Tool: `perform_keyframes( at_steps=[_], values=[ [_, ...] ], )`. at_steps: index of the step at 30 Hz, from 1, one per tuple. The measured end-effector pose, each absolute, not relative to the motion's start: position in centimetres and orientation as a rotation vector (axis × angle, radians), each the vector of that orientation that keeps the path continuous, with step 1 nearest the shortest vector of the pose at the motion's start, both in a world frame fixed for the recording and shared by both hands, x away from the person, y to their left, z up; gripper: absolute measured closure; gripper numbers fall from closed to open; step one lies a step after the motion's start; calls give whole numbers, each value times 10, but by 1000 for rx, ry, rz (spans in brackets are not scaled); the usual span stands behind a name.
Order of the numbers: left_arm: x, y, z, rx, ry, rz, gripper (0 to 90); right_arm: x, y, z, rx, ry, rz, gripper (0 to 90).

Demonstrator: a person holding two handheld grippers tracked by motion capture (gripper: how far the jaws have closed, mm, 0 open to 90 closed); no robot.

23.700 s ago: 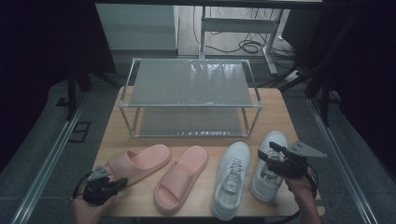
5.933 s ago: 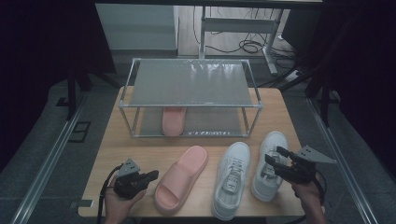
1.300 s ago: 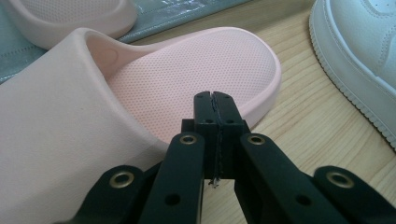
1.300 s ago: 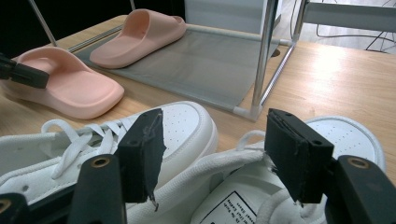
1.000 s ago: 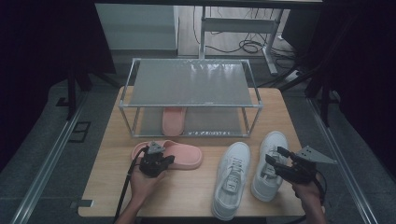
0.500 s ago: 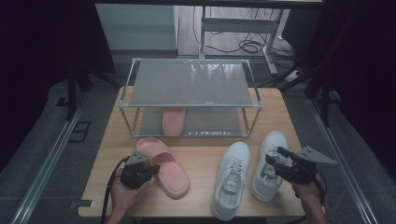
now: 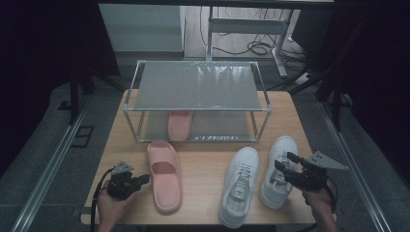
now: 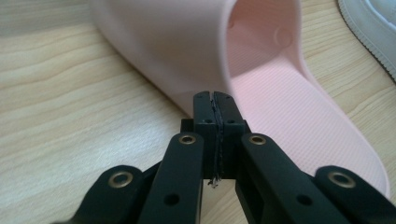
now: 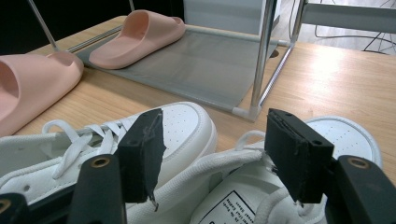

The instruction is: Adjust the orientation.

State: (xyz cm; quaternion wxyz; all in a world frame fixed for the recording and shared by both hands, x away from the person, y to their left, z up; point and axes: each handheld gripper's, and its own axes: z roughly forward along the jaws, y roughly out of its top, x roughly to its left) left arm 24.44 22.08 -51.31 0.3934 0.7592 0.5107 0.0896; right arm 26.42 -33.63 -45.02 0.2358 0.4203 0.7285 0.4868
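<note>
Left gripper view: the pink slipper (image 8: 261,88) is seen lying on the wooden table (image 8: 70,107), its side wall just ahead of the left gripper (image 8: 215,100), whose jaws are pressed together with nothing between them. Farther right, the right gripper (image 7: 285,166) is held wide open and empty over the white sneakers (image 7: 239,186).

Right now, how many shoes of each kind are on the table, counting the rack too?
Pink slippers: 2, one on the table, one on the rack's lower shelf
White sneakers: 2, left one, right one
Total: 4
</note>
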Motion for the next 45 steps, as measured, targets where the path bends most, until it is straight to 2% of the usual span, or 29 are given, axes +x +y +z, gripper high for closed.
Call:
perform_keyframes(
  at_steps=[6, 21, 34, 45],
  values=[
    [251, 227, -508, 1906, 1306, 252, 894, 264, -336, -450, 1151, 2000, 1332, 376],
    [311, 243, -517, 1886, 1386, 287, 900, 266, -336, -453, 1160, 2007, 1328, 376],
    [336, 232, -522, 1908, 1384, 275, 900, 265, -338, -452, 1164, 1997, 1333, 376],
    [345, 204, -523, 1977, 1261, 237, 900, 265, -339, -451, 1163, 1992, 1332, 376]
  ],
)
